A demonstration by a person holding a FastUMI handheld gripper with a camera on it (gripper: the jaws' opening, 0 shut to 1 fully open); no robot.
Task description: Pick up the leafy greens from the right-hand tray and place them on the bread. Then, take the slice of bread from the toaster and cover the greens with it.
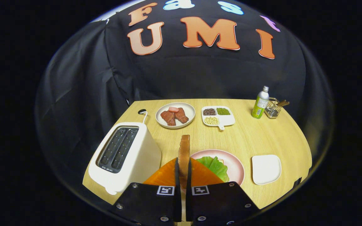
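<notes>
My gripper is shut on a slice of bread, which stands on edge between the two orange fingers and sticks out beyond their tips. Just ahead and slightly right lies a pink plate with leafy greens on top of a bread slice whose corner peeks out beside them. The white toaster stands to the left of the fingers, both slots dark and empty. To the right of the pink plate sits a small white square tray, bare.
At the back of the wooden table are a round plate with meat pieces, a divided dish of beans, a green bottle and a wire holder. The toaster's cord runs back to the table edge.
</notes>
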